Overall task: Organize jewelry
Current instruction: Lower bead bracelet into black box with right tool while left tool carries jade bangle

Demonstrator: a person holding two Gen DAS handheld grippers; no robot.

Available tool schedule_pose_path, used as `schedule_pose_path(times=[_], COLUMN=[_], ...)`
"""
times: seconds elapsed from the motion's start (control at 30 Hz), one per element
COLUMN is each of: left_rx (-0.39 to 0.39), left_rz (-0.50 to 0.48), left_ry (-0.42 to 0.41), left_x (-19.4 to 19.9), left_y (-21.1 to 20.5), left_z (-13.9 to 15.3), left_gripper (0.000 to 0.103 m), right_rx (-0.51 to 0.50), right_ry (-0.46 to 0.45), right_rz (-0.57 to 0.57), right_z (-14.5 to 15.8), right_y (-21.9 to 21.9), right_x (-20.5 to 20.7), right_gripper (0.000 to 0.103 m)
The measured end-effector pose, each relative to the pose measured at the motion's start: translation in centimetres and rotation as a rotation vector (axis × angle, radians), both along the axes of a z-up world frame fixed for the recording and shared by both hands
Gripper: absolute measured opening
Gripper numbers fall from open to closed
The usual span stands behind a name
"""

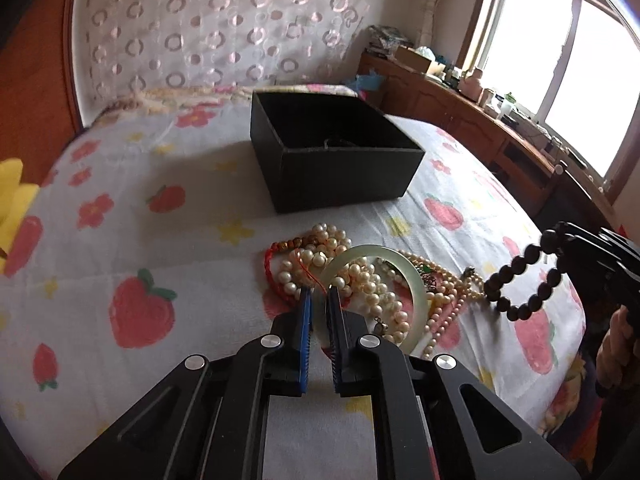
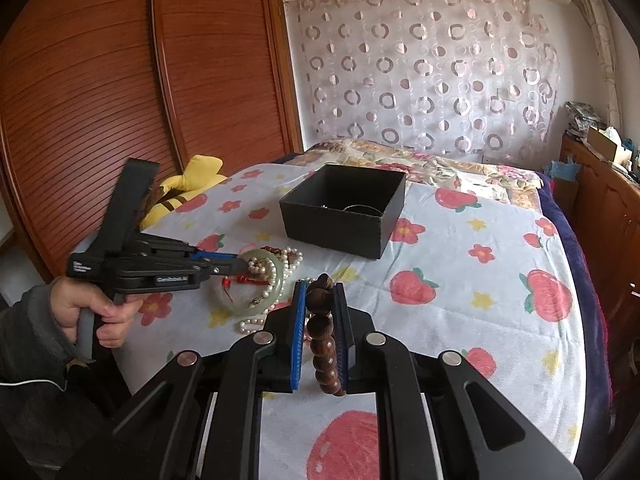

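A pale green jade bangle [image 1: 372, 249] lies on a heap of pearl necklaces [image 1: 328, 240] and a red cord bracelet [image 1: 272, 276] on the strawberry-print bedspread. My left gripper [image 1: 319, 296] is shut on the bangle's near rim, with its blue pads on both sides of it. In the right wrist view the left gripper [image 2: 244, 266] reaches in from the left onto the bangle [image 2: 276, 294]. My right gripper [image 2: 320, 286] is shut on a dark wooden bead bracelet [image 2: 320, 332], which hangs as a loop [image 1: 520, 280] above the bed. An open black box [image 2: 344, 216] stands behind the heap.
A thin dark ring [image 2: 360, 208] lies inside the box. A yellow plush toy [image 2: 192, 184] sits at the bed's left edge by the wooden wardrobe doors [image 2: 120, 100]. A cluttered wooden cabinet [image 1: 460, 100] runs along the right under the window.
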State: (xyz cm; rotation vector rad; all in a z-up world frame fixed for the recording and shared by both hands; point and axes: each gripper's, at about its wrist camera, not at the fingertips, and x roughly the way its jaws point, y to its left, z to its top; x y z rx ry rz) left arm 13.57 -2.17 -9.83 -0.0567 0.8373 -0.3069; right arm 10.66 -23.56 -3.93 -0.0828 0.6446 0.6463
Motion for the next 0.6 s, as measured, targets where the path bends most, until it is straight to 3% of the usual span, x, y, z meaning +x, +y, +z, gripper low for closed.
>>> schedule_pose_path(times=[0.3,0.6], left_rx=[-0.022,-0.017], left_rz=[-0.012,0.006], left_ry=[-0.118,-0.182], left_x=[-1.4,-0.9], left_y=[0.1,0.3], left_z=[4.8,7.6], left_gripper=[0.007,0.007], right_rx=[0.004,0.007], right_ry=[-0.026,-0.116], right_rz=[0.004,0.017], right_z=[1.1,4.8], right_y=[0.3,1.0], right_x=[0.1,0.7], right_gripper=[0.015,0.015])
